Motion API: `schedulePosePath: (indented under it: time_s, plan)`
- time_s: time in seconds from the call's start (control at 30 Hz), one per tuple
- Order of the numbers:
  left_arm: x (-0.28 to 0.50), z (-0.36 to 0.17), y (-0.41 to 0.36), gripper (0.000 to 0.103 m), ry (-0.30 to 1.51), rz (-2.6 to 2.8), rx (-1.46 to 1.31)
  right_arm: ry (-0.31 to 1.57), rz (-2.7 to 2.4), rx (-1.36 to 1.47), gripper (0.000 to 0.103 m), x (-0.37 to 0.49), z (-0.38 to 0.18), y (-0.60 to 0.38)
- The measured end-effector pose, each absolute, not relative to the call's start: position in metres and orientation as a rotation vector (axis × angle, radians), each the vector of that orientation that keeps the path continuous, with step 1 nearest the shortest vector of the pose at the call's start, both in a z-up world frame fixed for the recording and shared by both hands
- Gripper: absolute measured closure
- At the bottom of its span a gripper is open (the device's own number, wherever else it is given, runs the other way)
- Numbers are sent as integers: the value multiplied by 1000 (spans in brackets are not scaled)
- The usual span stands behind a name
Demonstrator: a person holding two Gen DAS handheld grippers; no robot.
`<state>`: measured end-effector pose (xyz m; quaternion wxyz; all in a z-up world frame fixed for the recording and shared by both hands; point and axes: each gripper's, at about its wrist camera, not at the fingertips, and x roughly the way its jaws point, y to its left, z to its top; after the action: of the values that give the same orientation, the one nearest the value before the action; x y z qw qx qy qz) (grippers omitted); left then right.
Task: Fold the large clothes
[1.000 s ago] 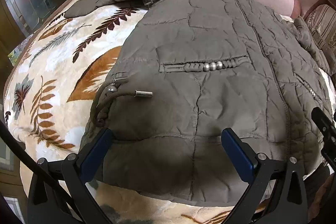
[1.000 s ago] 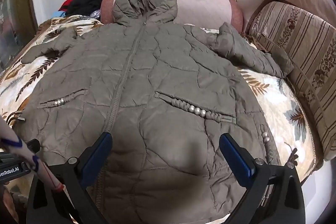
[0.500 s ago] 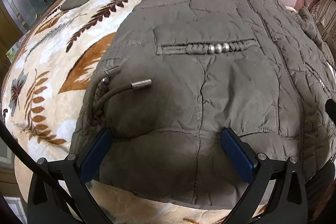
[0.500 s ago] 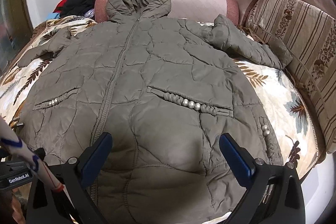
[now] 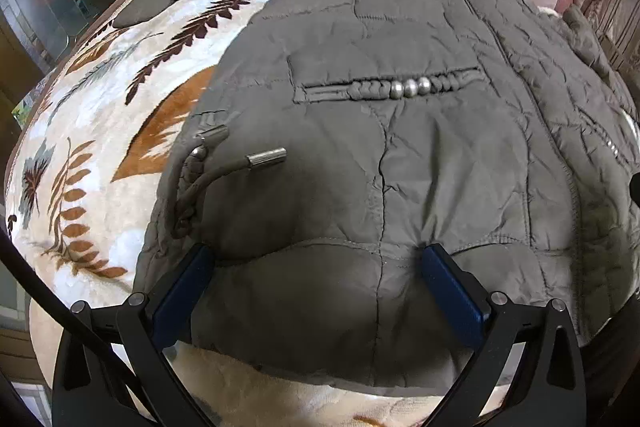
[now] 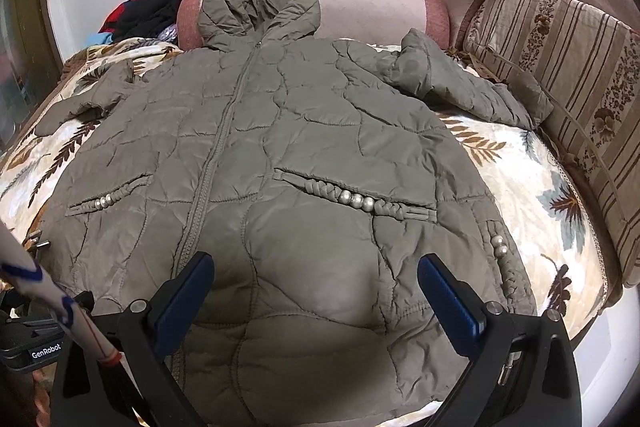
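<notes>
Right wrist: jacket [image 6: 304, 131] flat on blanket [image 6: 532, 187] (zipped).

Olive coat [image 6: 304, 155], leaf-print blanket [image 5: 92, 131]

Black gripper frames, blue ribbed fingers [image 5: 452, 291], silver screws, white "GenRobot" label [image 6: 46, 350]

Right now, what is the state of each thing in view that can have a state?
Jacket: spread flat, front up, unfolded.
Zip: closed.
Hood: resting against the pink bolster.
Sleeves: spread outward.
Left gripper: open over the hem.
Right gripper: open over the hem.
</notes>
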<state>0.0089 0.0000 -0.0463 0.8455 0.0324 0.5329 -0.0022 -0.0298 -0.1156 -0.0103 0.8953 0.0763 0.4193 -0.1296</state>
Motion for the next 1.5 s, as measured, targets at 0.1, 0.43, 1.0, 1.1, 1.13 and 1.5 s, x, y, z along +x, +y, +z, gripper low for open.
schedulePosePath:
  time_s: [0.1,0.43,1.0,1.1,1.13,1.5]
  plan:
    - [5,-35,2,0,1102,-13,27,848,-279,158,0,-34,-7,-117]
    - [-13,16,-6,0,931,-6,54,732,-330,159,0,-50,11,-122]
    - [-20,27,23,0,924,19,22,909,217,-319,28,-80,-40,-19]
    - [-23,29,21,0,912,12,30,894,196,-366,42,-70,-46,-11]
    - [-23,30,21,0,909,13,29,897,209,-363,56,-67,-45,-12]
    - [-18,29,29,0,914,23,-8,992,375,-122,95,-90,-32,-40]
